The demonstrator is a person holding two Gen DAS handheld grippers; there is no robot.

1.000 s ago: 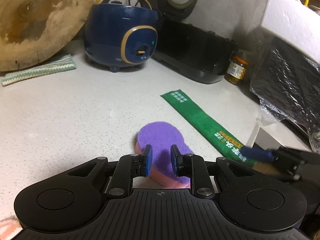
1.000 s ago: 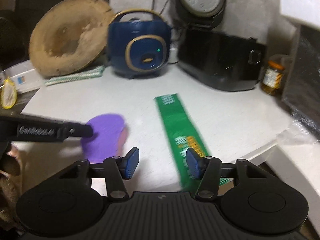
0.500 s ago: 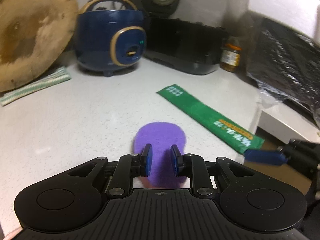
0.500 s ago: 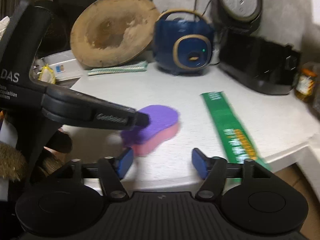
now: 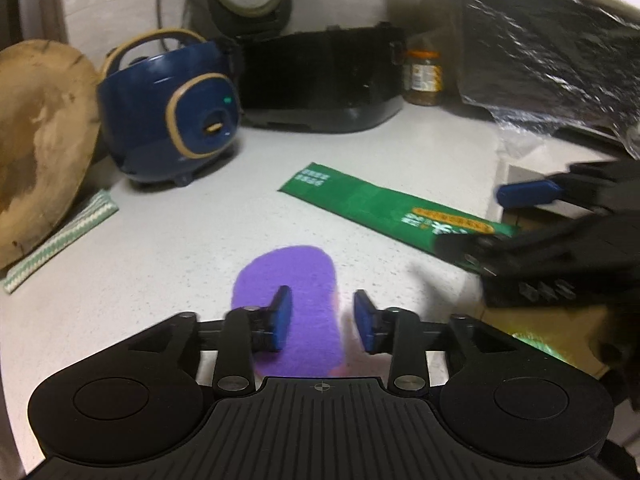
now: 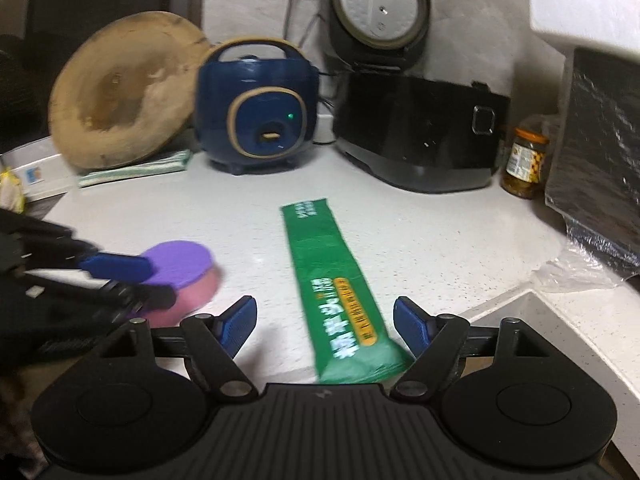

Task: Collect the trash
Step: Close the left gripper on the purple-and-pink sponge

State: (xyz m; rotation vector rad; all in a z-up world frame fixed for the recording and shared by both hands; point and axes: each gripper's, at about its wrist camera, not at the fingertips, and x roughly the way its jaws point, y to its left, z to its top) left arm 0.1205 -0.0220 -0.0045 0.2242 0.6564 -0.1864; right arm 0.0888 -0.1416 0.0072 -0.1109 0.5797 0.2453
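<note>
A purple and pink sponge (image 5: 298, 300) lies near the front edge of the white counter (image 5: 140, 264). My left gripper (image 5: 322, 322) is open around it, one pad over the purple top, the other to its right. The sponge also shows at the left of the right wrist view (image 6: 180, 268). A long green wrapper (image 6: 336, 284) lies flat on the counter, its near end at the edge. My right gripper (image 6: 325, 322) is open, its fingers either side of the wrapper's near end, holding nothing. The wrapper also shows in the left wrist view (image 5: 384, 204).
A blue rice cooker (image 6: 258, 108), a black appliance (image 6: 420, 128) and a jar (image 6: 526, 162) stand at the back. A round wooden board (image 6: 116, 88) leans at back left over a striped cloth (image 6: 136, 170). A foil-wrapped box (image 6: 600, 136) sits right.
My left gripper has opened and let the sponge down onto the counter. My right gripper has moved right and now straddles the near end of the green wrapper.
</note>
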